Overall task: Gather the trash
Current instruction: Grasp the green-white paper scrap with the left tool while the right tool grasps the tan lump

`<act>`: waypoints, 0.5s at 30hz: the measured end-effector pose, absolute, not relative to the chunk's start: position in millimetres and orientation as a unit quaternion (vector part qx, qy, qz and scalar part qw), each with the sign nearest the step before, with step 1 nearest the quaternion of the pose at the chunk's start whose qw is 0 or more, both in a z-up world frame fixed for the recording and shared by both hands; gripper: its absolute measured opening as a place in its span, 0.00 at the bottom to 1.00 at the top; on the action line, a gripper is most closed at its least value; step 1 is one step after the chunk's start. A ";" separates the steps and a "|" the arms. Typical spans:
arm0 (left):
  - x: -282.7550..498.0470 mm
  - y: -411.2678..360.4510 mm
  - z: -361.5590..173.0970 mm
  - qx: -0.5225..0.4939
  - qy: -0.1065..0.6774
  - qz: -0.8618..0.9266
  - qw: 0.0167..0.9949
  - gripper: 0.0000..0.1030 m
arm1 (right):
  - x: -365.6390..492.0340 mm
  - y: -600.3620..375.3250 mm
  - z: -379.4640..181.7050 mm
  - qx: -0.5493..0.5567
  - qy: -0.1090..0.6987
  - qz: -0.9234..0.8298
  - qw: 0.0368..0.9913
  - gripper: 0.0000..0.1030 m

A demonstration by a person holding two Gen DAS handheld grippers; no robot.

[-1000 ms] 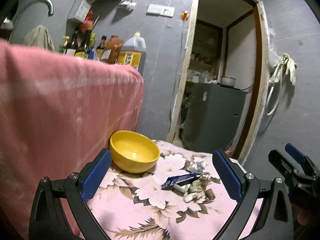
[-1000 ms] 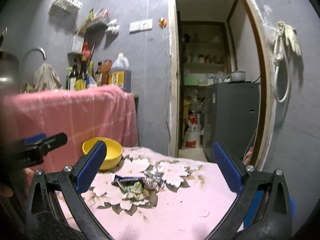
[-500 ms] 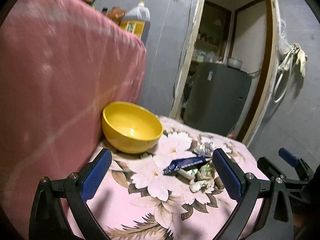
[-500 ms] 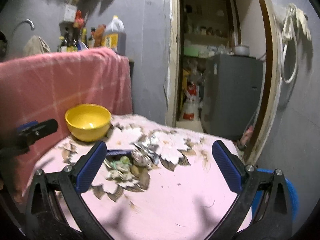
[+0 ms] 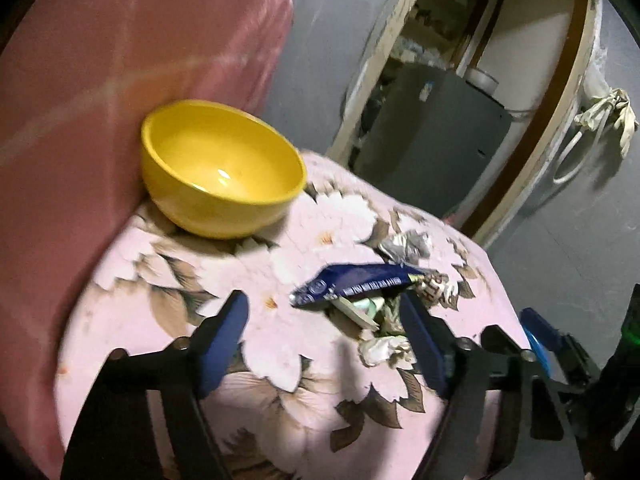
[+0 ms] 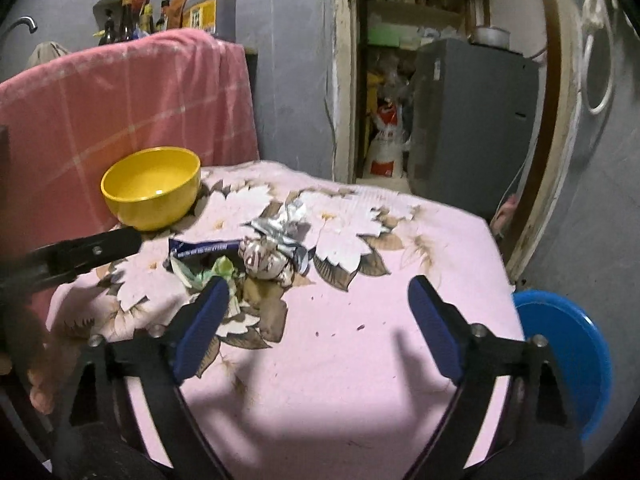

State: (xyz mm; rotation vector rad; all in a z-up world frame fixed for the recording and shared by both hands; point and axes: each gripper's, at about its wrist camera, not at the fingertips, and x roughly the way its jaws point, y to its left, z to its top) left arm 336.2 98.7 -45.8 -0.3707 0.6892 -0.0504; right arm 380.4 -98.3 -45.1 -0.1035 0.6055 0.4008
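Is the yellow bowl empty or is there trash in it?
Empty. The yellow bowl stands upright, its inside bare except a light glint; the trash pile lies on the floral cloth beside it.

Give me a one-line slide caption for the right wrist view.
Open right gripper approaches crumpled wrappers on the floral tablecloth, beside a yellow bowl.

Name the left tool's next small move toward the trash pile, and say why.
Probably ease the left tool forward and down over the blue wrapper: its jaws, which have just been closing, hold nothing, and the wrapper lies on top of the pile beside the yellow bowl.
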 end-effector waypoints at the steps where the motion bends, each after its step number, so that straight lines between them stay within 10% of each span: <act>1: 339.8 97.1 -47.8 -0.184 0.345 -0.030 0.920 0.60 | 382.6 -97.9 -47.6 -0.051 0.304 0.199 0.930 0.87; 15: 374.4 94.8 -67.4 -0.252 0.424 -0.038 0.869 0.12 | 412.2 -79.5 -79.3 -0.057 0.410 0.246 0.877 0.52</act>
